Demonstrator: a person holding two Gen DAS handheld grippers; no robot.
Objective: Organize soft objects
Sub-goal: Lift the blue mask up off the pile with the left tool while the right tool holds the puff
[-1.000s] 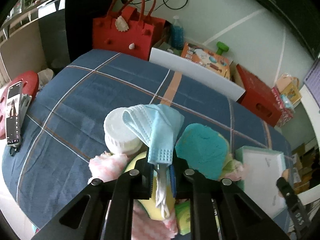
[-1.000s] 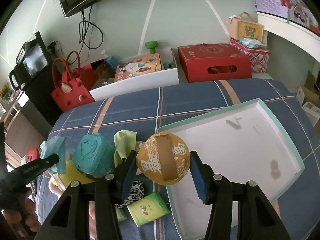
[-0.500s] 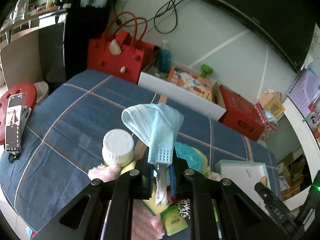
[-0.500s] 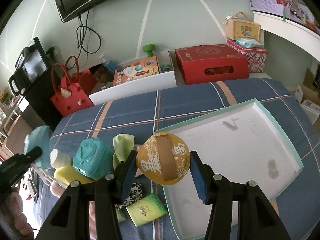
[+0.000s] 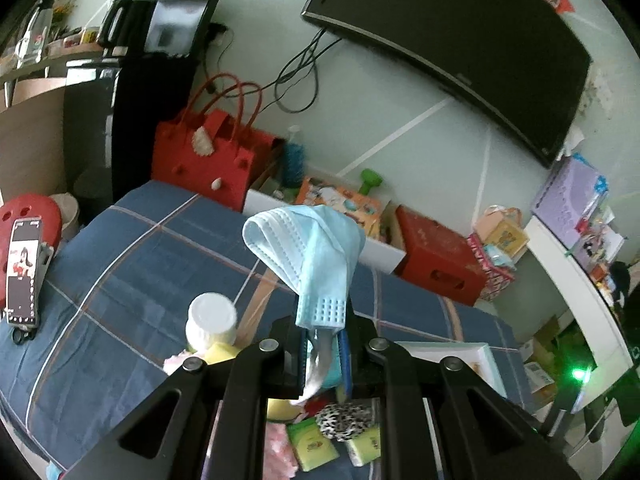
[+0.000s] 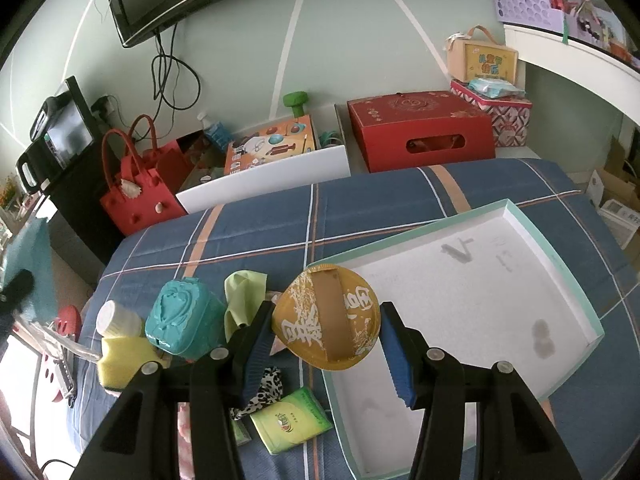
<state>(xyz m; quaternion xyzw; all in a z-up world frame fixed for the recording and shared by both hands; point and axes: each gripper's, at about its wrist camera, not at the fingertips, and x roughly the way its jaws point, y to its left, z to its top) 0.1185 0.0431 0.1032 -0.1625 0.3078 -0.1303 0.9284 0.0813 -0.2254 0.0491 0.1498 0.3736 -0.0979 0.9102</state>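
Both grippers loaded, white tray (image 6: 576, 280) waiting at right.
Left gripper (image 5: 324, 338) pinches blue face mask (image 5: 308, 248); right gripper (image 6: 326, 338) clamps yellow pouch (image 6: 326, 316): lower each well inside before opening.

Pale blue mask (image 5: 308, 248), gold-and-white pouch (image 6: 328, 320), navy plaid cloth (image 6: 360, 208), teal-edged white tray (image 6: 560, 256)

Rising and tilting upward with the left gripper (image 5: 323, 340), lifting the blue face mask (image 5: 308, 248) clear of the soft-object pile (image 5: 216, 332), bringing the wall television (image 5: 460, 36) into view.
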